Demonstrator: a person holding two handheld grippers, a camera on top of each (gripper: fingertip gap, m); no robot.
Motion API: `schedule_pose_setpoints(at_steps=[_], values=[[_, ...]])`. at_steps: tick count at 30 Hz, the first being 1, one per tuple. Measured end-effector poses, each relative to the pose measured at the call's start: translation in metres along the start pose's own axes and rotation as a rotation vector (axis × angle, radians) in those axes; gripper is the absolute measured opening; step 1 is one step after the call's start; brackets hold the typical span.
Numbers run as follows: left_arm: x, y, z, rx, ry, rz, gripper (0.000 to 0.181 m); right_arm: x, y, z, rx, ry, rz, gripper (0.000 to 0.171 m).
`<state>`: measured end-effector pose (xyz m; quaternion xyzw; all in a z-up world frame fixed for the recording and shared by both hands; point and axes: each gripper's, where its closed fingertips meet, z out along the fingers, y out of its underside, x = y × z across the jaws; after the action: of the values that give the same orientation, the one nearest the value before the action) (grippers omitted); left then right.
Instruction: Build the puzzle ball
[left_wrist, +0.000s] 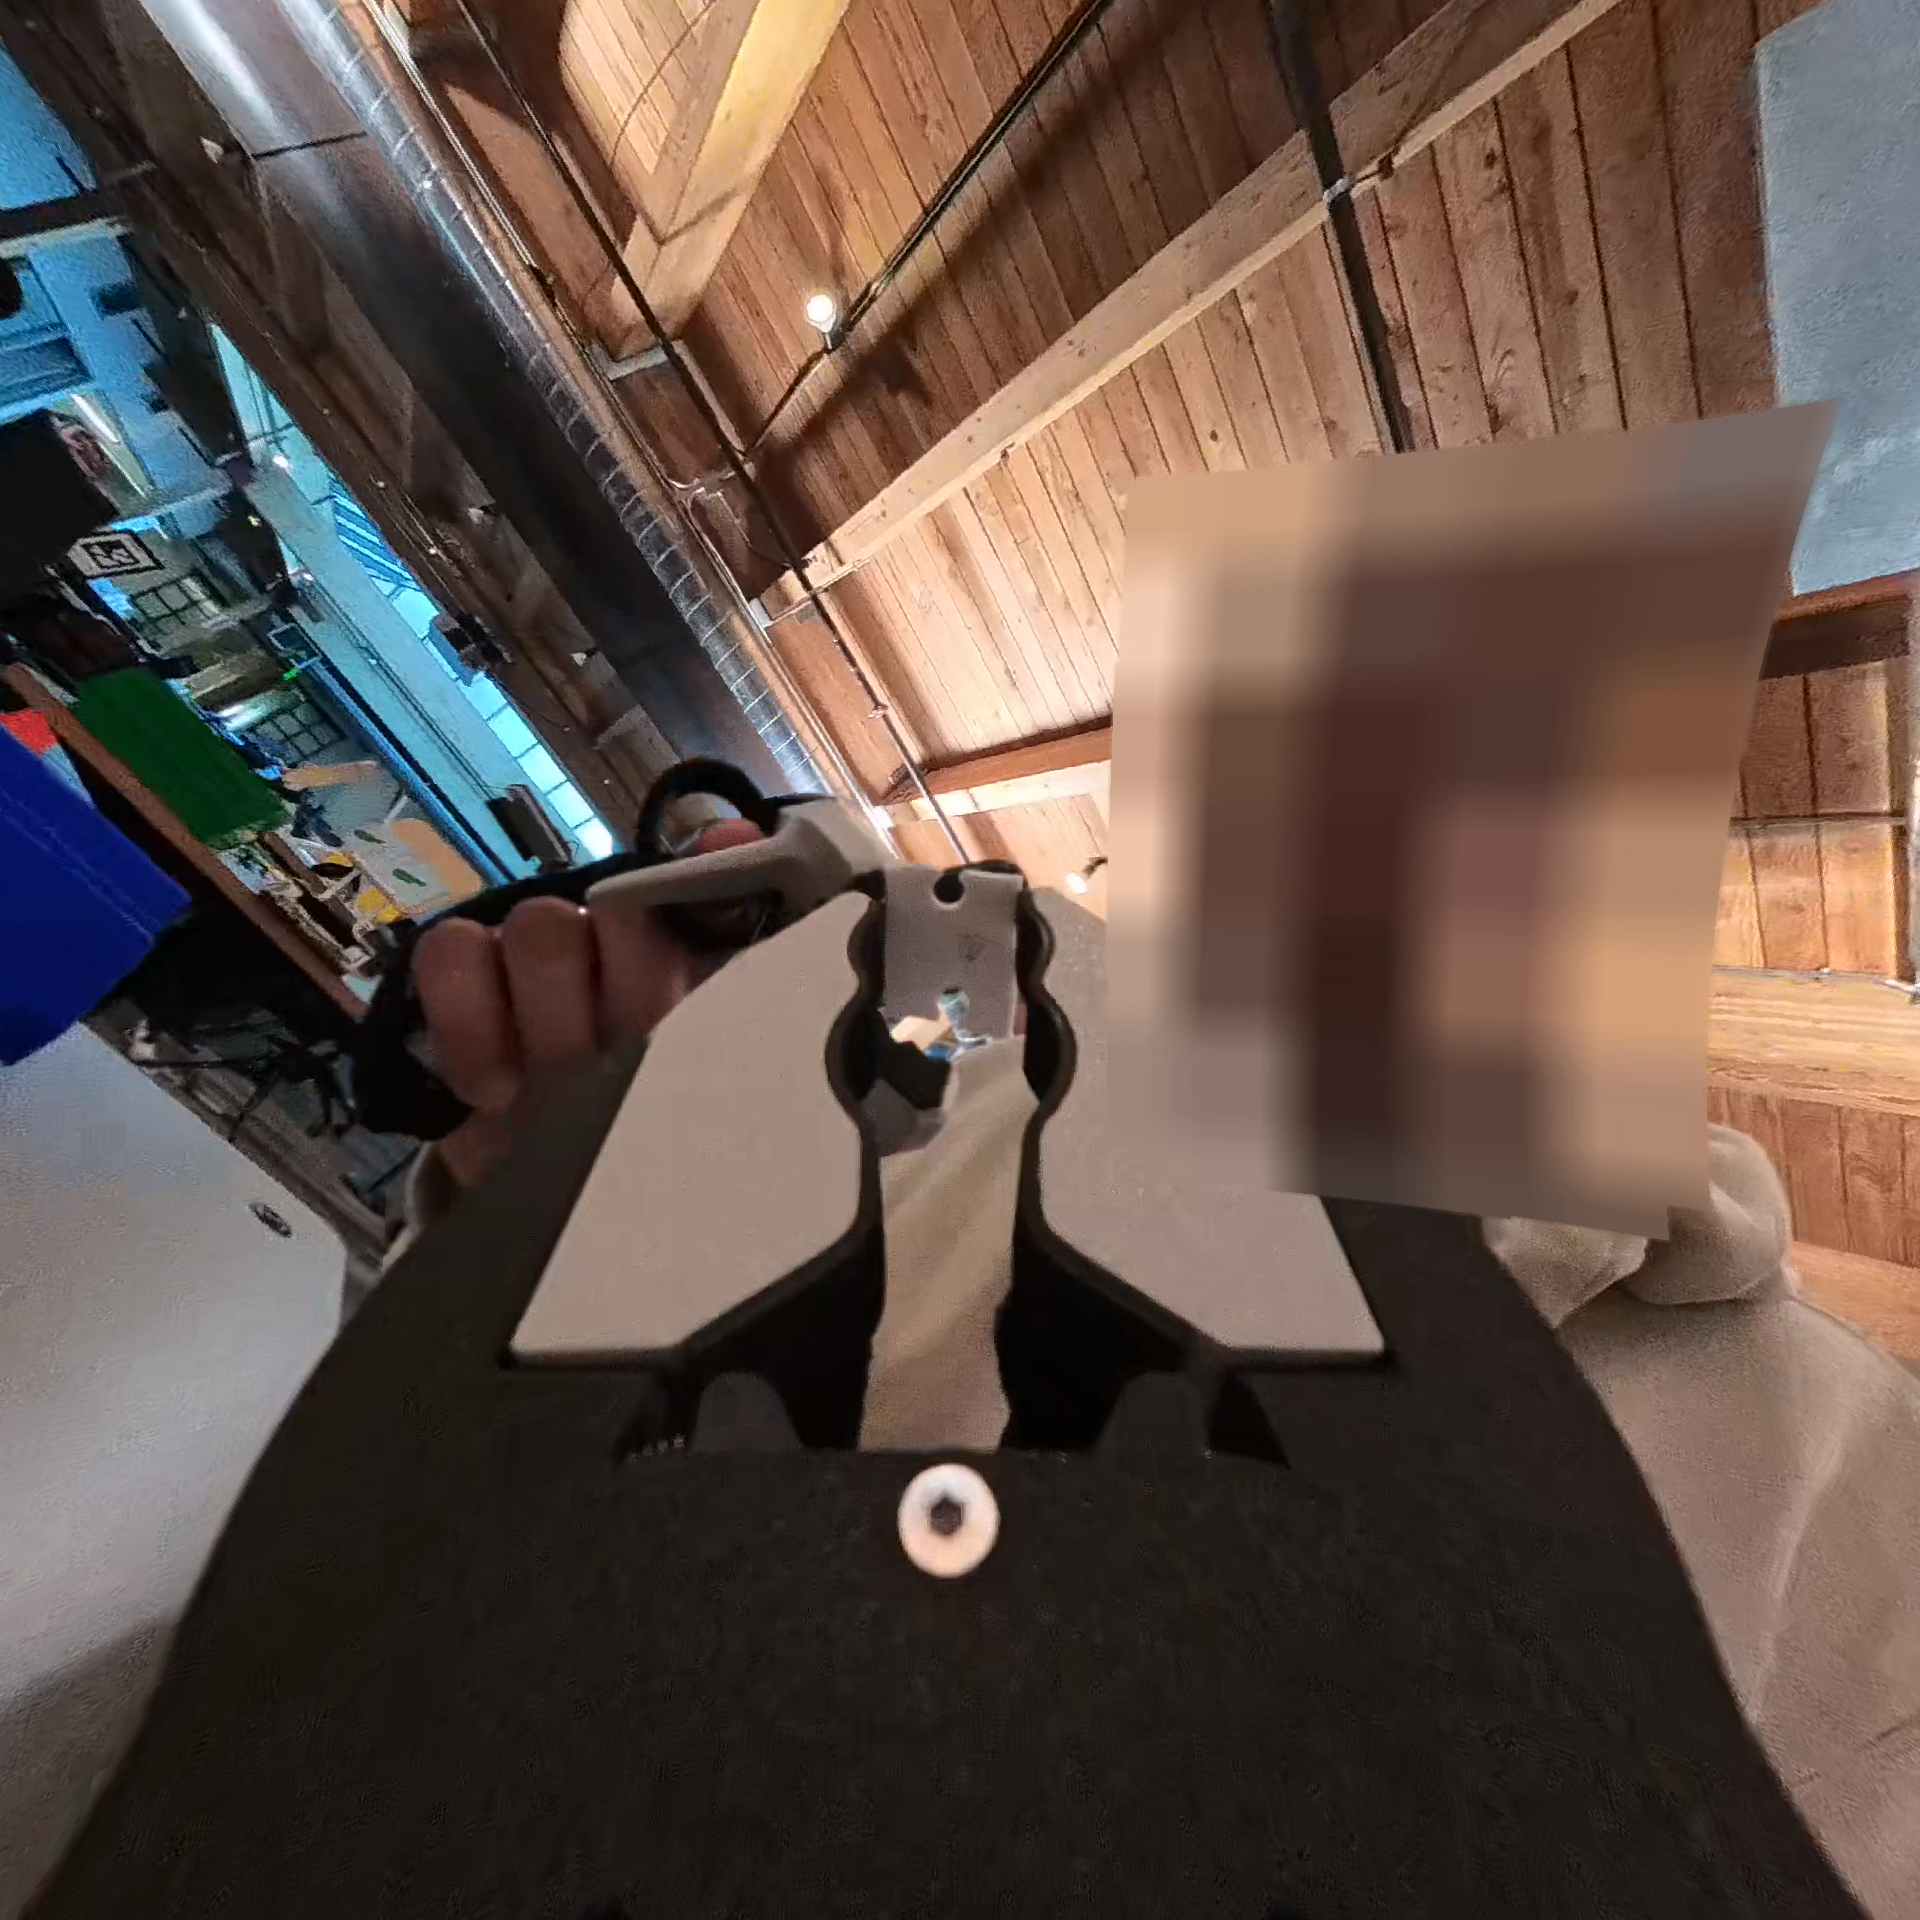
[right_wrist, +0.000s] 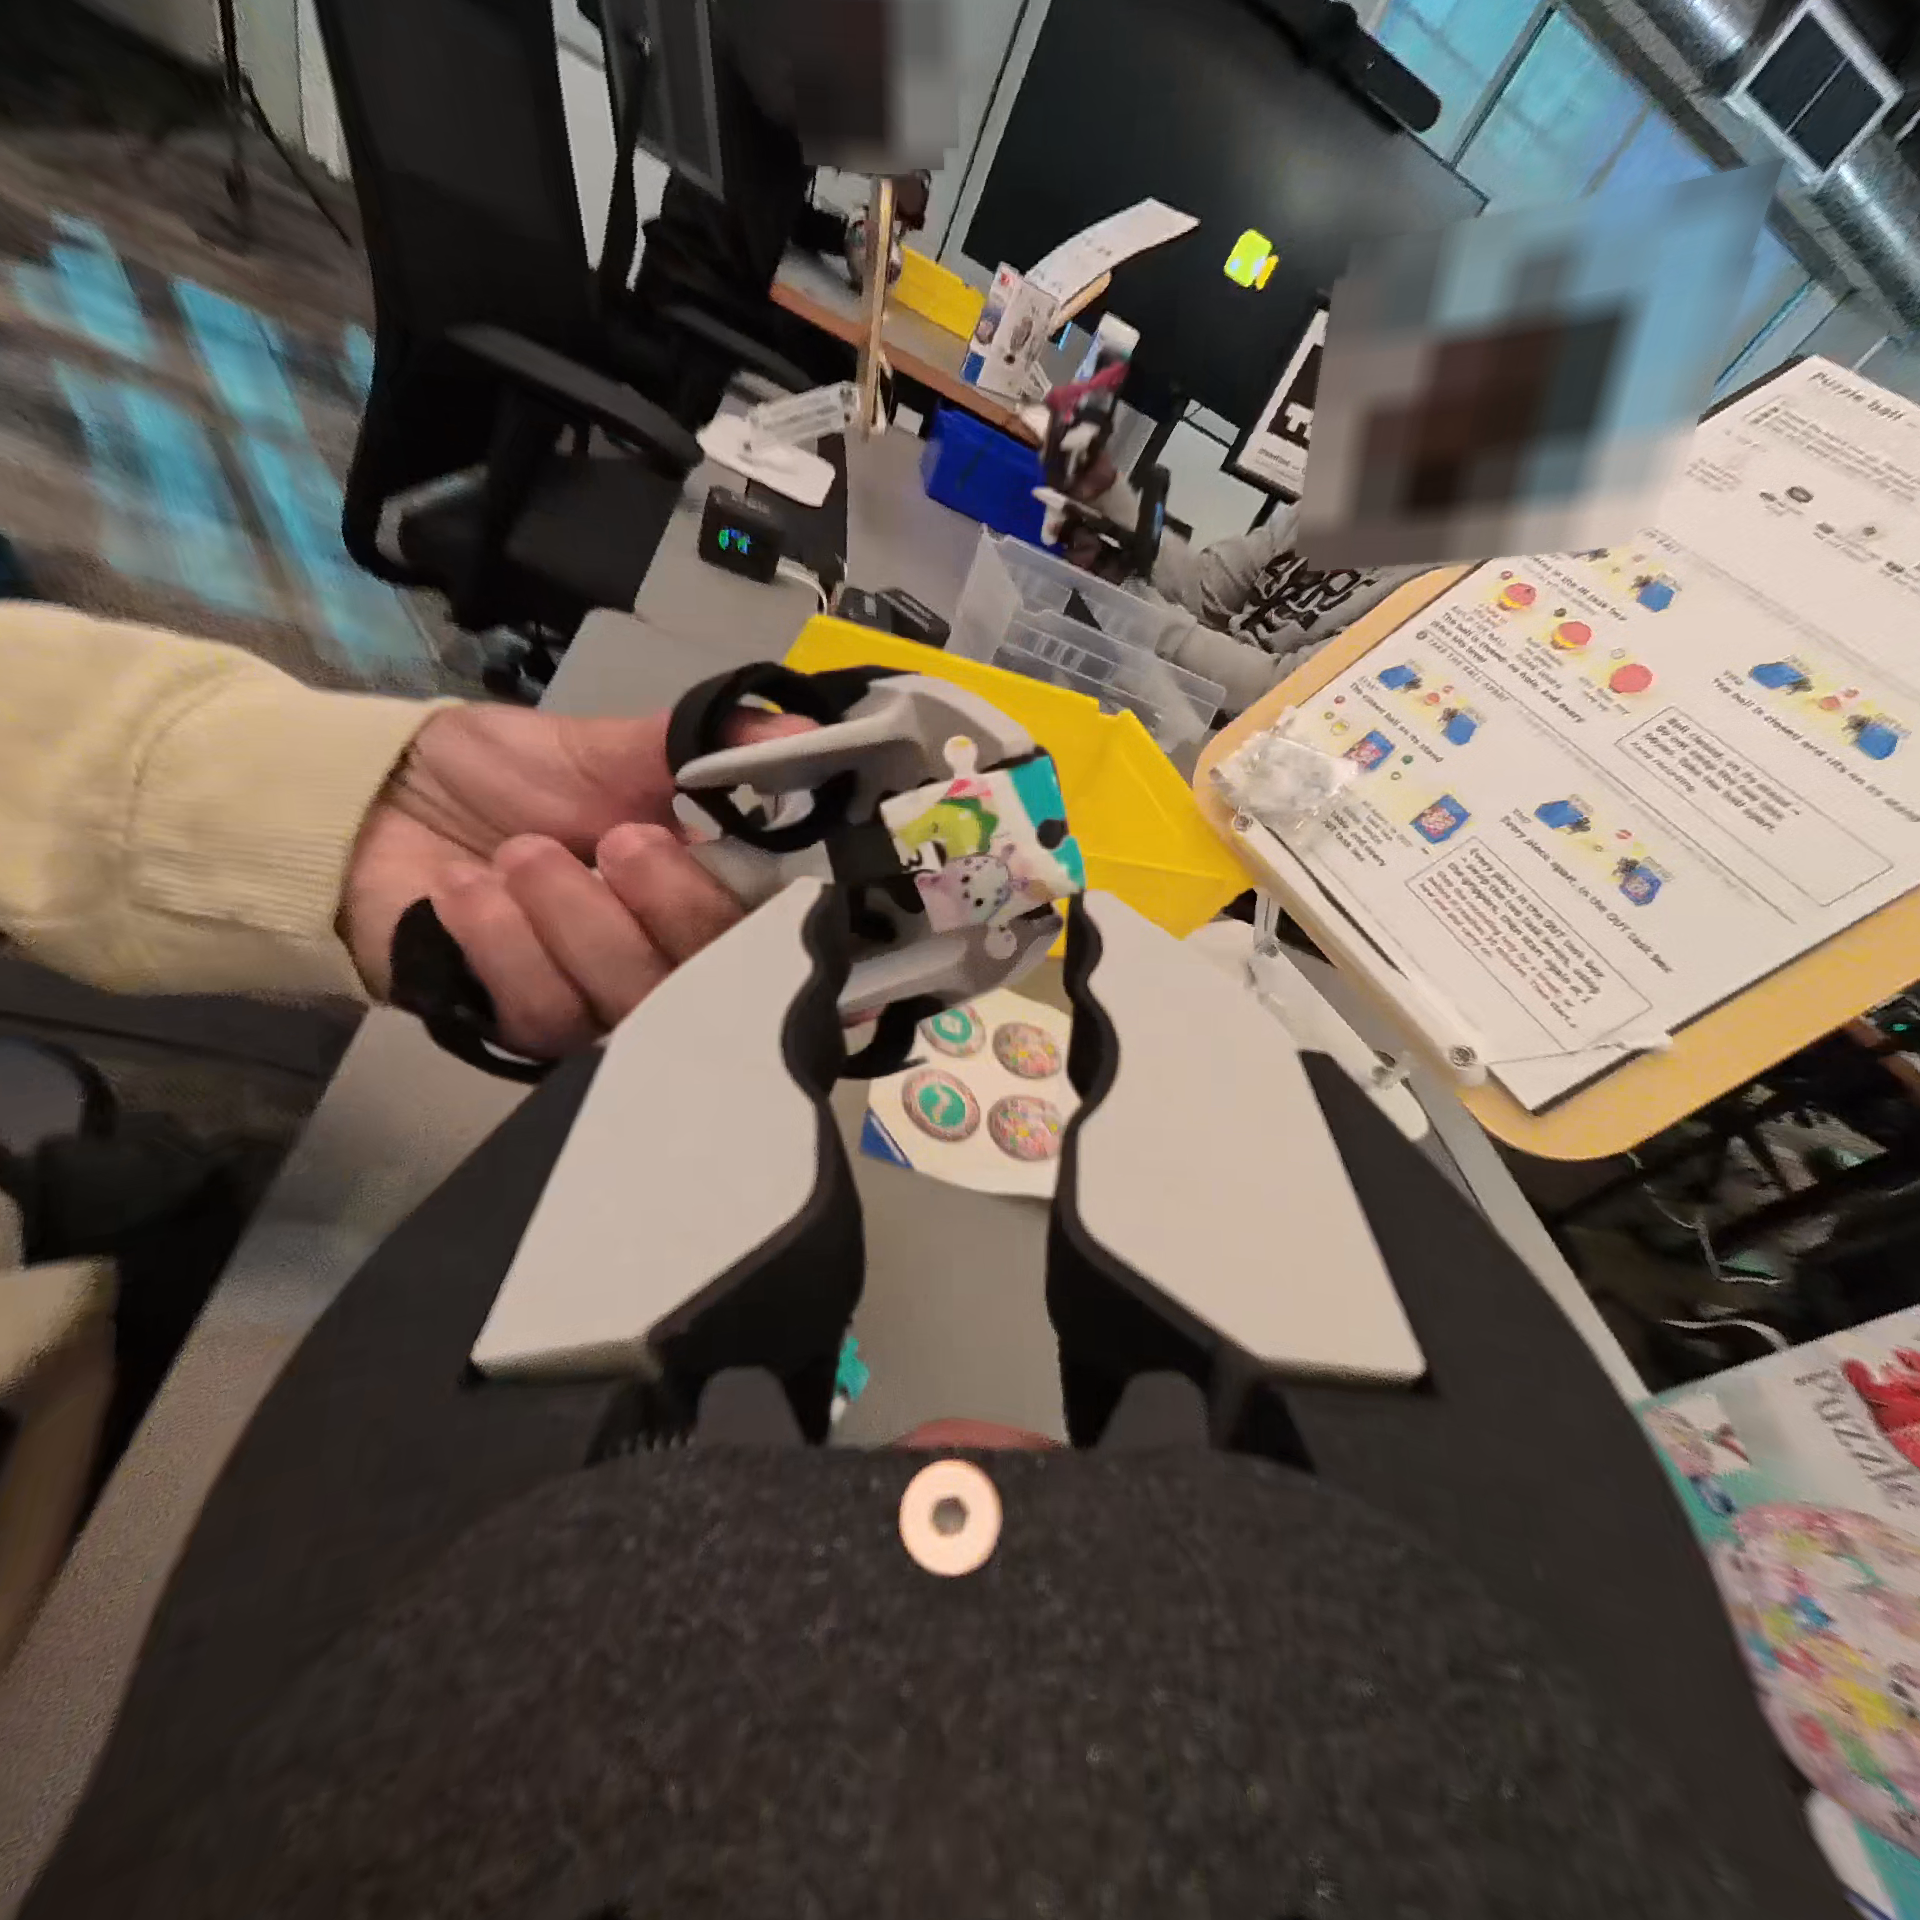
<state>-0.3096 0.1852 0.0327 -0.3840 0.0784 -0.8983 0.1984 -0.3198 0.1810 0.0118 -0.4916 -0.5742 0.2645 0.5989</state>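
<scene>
My left gripper (left_wrist: 951, 940) points up toward the person and is shut on a puzzle piece (left_wrist: 951, 956), whose plain white back with a small hole faces this camera. In the right wrist view the same piece (right_wrist: 982, 847) shows its colourful printed face, clamped between the left gripper's grey fingers (right_wrist: 914, 982), which a hand in a cream sleeve holds. My right gripper (right_wrist: 951, 925) is partly open, with its tips on either side of the piece and no clear grip on it. The right gripper also shows in the left wrist view (left_wrist: 727, 883), coming in from the left.
On the grey table (right_wrist: 416, 1091) below lie a sheet with round pictures (right_wrist: 977, 1091) and a yellow bin (right_wrist: 1132, 790). A clipboard with an instruction sheet (right_wrist: 1558, 810) stands at the right. A puzzle box (right_wrist: 1818, 1579) is at the lower right and a clear organiser (right_wrist: 1070, 623) is behind. My left and right fingertips are right by each other.
</scene>
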Motion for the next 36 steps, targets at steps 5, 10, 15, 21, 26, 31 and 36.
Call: schedule_pose_setpoints(at_steps=[5,10,15,21,26,31,36], values=[[-0.020,0.016,-0.003,-0.008,-0.005,-0.091,0.023,-0.005,0.021,-0.015,-0.093,0.017,-0.045,0.031],[-0.043,0.037,-0.006,-0.024,-0.016,-0.190,0.023,-0.018,0.036,-0.034,-0.112,0.010,0.013,0.039],[-0.066,0.053,-0.005,-0.028,0.003,-0.294,0.023,-0.027,0.057,-0.047,-0.172,0.010,0.050,0.030],[-0.105,0.064,-0.040,-0.085,-0.283,-0.186,0.036,-0.033,0.098,-0.061,-0.330,-0.020,0.156,0.030],[-0.099,0.066,-0.137,-0.257,-0.885,0.085,0.044,-0.055,0.218,-0.078,-0.816,-0.174,0.318,0.030],[0.000,-0.019,-0.258,-0.322,-1.638,0.336,0.049,-0.077,0.242,-0.072,-0.995,-0.345,0.295,0.030],[0.041,-0.128,-0.370,-0.447,-2.148,0.208,0.064,-0.082,0.238,-0.067,-0.970,-0.387,0.338,0.039]])
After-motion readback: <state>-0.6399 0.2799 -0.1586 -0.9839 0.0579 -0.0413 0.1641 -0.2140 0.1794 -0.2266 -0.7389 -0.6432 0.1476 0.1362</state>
